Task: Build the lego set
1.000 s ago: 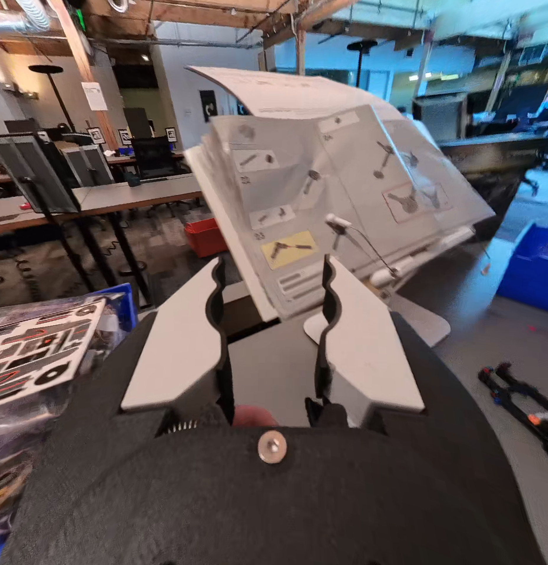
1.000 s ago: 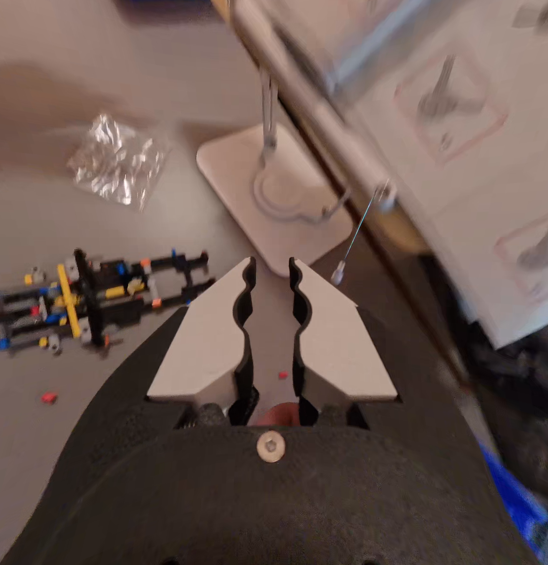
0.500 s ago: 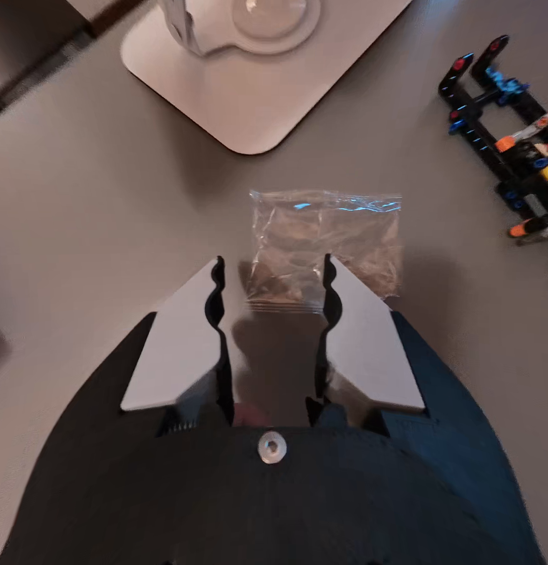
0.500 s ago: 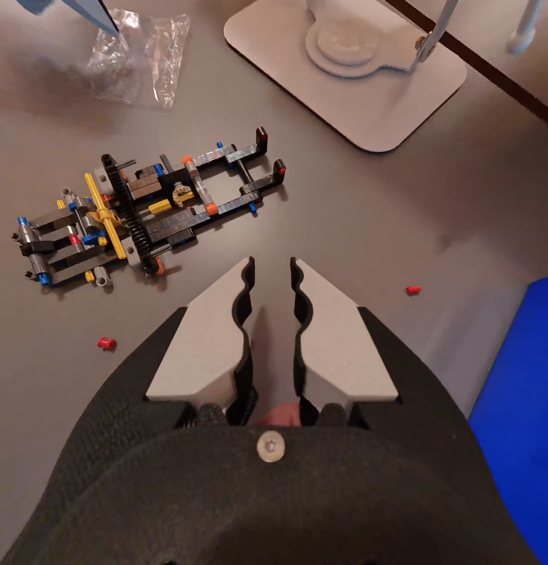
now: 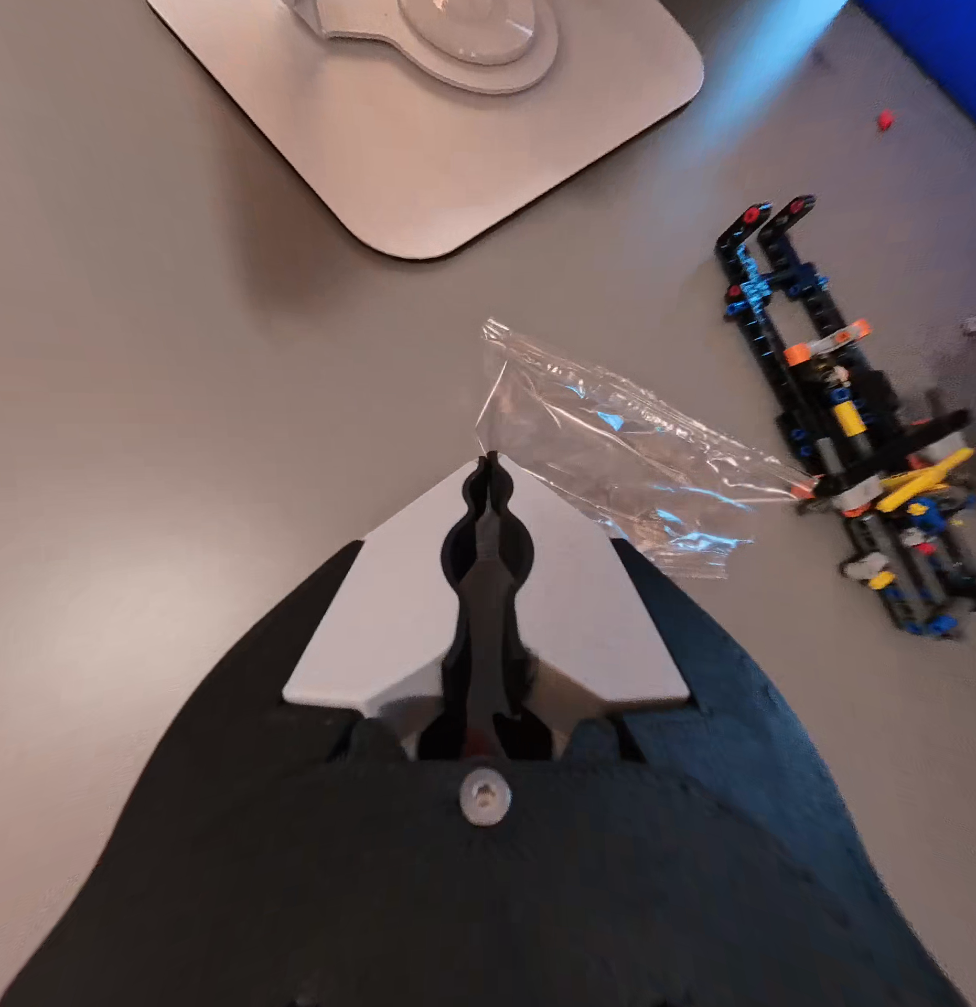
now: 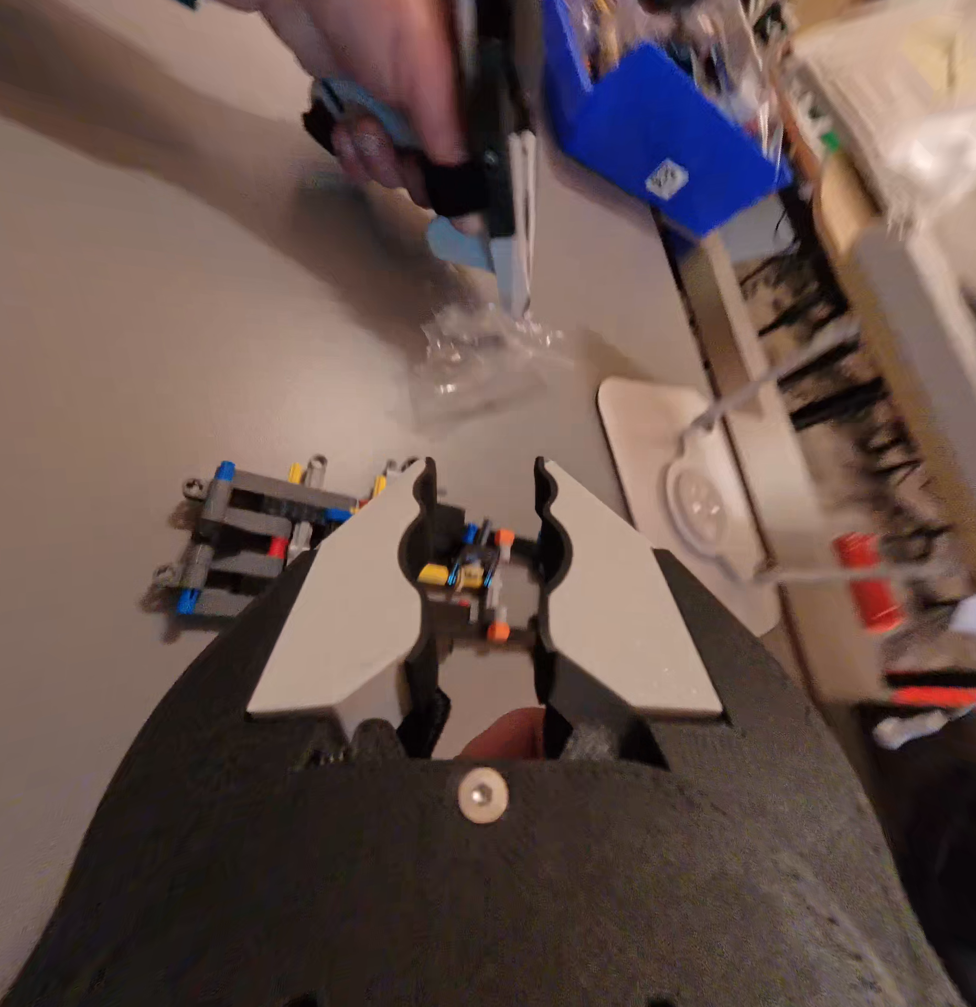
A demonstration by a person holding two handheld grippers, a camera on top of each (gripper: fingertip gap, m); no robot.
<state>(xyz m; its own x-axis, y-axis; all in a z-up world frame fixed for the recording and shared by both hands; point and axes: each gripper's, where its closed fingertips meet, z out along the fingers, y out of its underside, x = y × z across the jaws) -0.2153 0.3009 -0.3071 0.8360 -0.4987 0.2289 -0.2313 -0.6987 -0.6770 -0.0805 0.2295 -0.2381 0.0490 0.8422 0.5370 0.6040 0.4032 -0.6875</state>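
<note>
In the left wrist view the left gripper (image 5: 488,463) has its fingers (image 5: 398,599) pressed together at the tips, pinching one corner of a clear plastic bag (image 5: 611,457). The bag trails from the tips toward the right of the frame, crumpled and catching blue glints; whether it is lifted clear of the grey bench (image 5: 148,436) cannot be told. At the right edge lies the lego build (image 5: 856,436), a long black frame with blue, orange and yellow parts, lying flat on the bench with the bag's far end reaching just to it. A pale stand base (image 5: 420,136) with rounded corners fills the top centre. A small red piece (image 5: 886,119) sits near a blue bin (image 5: 943,54) in the upper right corner.

In the right wrist view the right gripper (image 6: 483,474) hovers with its fingers (image 6: 611,599) at a moderate gap and nothing between them. The build (image 6: 256,539) lies on the bench below, part showing through the gap and its grey end sticking out to the left. Above centre, the left gripper (image 6: 521,305) points down, held in a hand (image 6: 398,82), with the bag (image 6: 474,365) at its tips. The base (image 6: 654,436) is at the right, a bin (image 6: 654,131) in the upper right; the right edge is blurred clutter.
</note>
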